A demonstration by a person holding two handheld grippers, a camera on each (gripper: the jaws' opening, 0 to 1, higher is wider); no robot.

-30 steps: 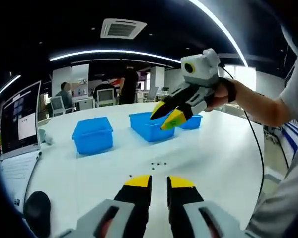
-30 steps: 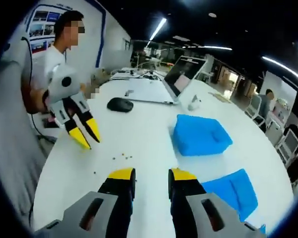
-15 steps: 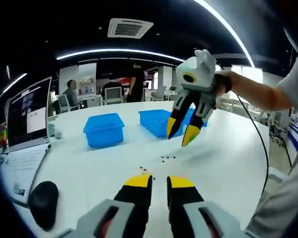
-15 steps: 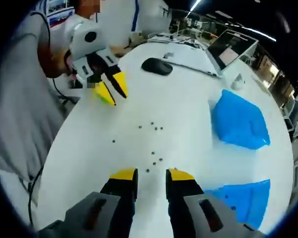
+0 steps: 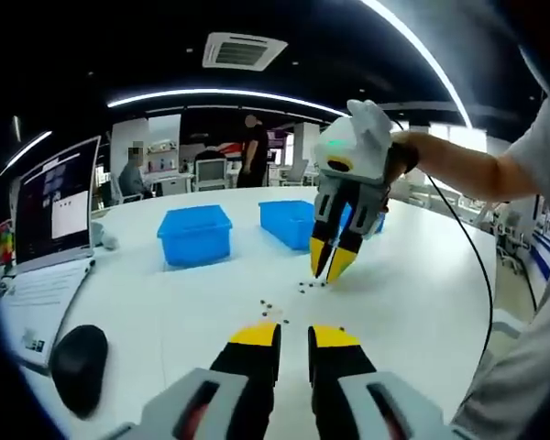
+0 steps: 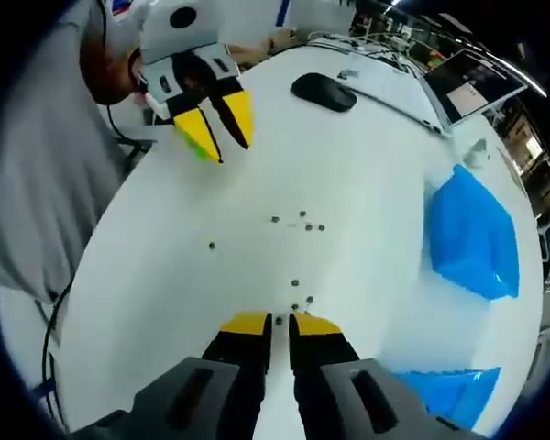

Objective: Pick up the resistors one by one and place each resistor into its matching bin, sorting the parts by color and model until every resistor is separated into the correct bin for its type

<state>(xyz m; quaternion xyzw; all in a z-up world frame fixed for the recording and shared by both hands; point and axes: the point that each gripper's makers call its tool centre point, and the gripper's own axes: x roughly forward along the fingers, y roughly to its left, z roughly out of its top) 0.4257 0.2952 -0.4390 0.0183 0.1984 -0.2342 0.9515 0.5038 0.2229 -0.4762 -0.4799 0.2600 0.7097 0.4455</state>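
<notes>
Right gripper view: the right gripper (image 6: 280, 323) has dropped to the resistors (image 6: 298, 299) at lower centre, its jaws nearly closed, starting a pick; whether it holds one, I cannot tell. The left gripper (image 5: 293, 336) waits, jaws slightly parted.

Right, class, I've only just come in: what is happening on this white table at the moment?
A person is sorting tiny resistors scattered on the white table with a handheld gripper in each hand. The right gripper points down at the scatter, jaws nearly together around one small piece; whether it is gripped cannot be told. The left gripper hangs above the table, jaws slightly apart, holding nothing. The blue bins stand beyond the parts, with a laptop and a mouse off to one side.
</notes>
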